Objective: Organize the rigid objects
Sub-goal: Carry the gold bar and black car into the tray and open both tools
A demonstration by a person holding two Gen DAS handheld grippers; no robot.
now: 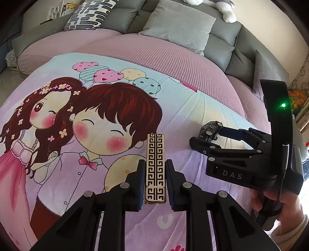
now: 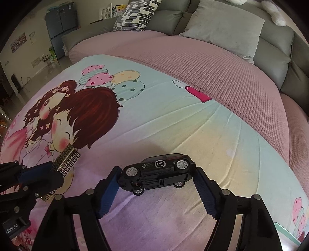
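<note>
A slim gold-and-black box with a key pattern [image 1: 155, 154] stands lengthwise between the blue pads of my left gripper [image 1: 155, 166], which is shut on it just above the cartoon blanket [image 1: 96, 119]. From the right wrist view the same box [image 2: 67, 157] sticks out of the left gripper [image 2: 56, 171] at the lower left. A black toy car [image 2: 164, 164] lies on its side, wheels toward the camera, between the pads of my right gripper [image 2: 157, 172]. Both pads touch its ends. The left wrist view shows the car [image 1: 211, 128] at the right gripper's [image 1: 207, 135] tips.
The blanket covers a pink quilted sofa seat [image 2: 222, 77]. Grey cushions [image 2: 224, 27] and a patterned pillow [image 2: 135, 13] lean on the sofa back. A white plush toy [image 1: 226, 9] lies on top. A hand [image 1: 280, 208] holds the right gripper's handle.
</note>
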